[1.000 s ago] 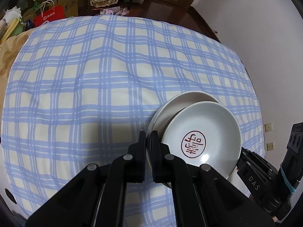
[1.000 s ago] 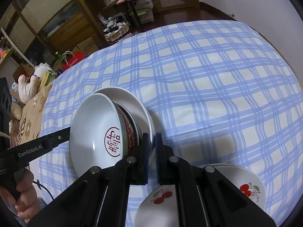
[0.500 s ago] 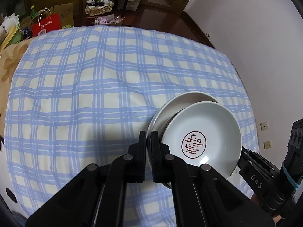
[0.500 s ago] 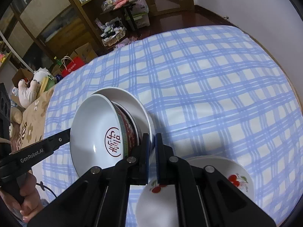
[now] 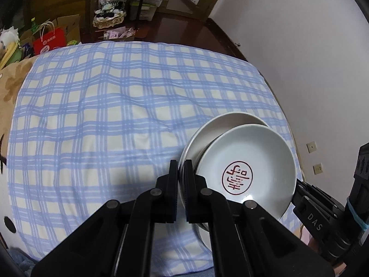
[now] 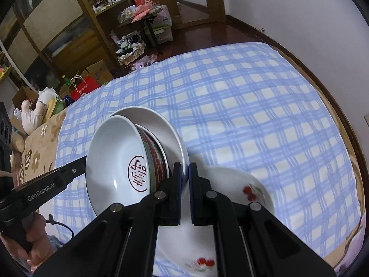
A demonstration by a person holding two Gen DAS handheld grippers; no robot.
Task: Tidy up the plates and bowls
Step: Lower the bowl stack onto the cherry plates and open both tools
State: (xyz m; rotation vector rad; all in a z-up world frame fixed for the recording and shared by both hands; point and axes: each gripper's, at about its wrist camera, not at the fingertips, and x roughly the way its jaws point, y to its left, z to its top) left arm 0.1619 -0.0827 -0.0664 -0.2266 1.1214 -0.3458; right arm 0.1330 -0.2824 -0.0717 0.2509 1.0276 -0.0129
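Right wrist alone shows cherry plate (image 6: 233,184) under right claw (image 6: 183,175)

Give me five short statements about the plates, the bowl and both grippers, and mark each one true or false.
1. The left gripper has its jaws shut on the plain white plate's rim. True.
2. The white bowl with the red seal mark sits inside that plate. True.
3. The white plate with red cherries is stacked on top of the bowl. False: it lies on the blue checked cloth, below the right gripper.
4. The right gripper is open and grips nothing. False: it is shut on the plain plate's rim.
5. The bowl's outside is plain white. False: it carries a red pattern.
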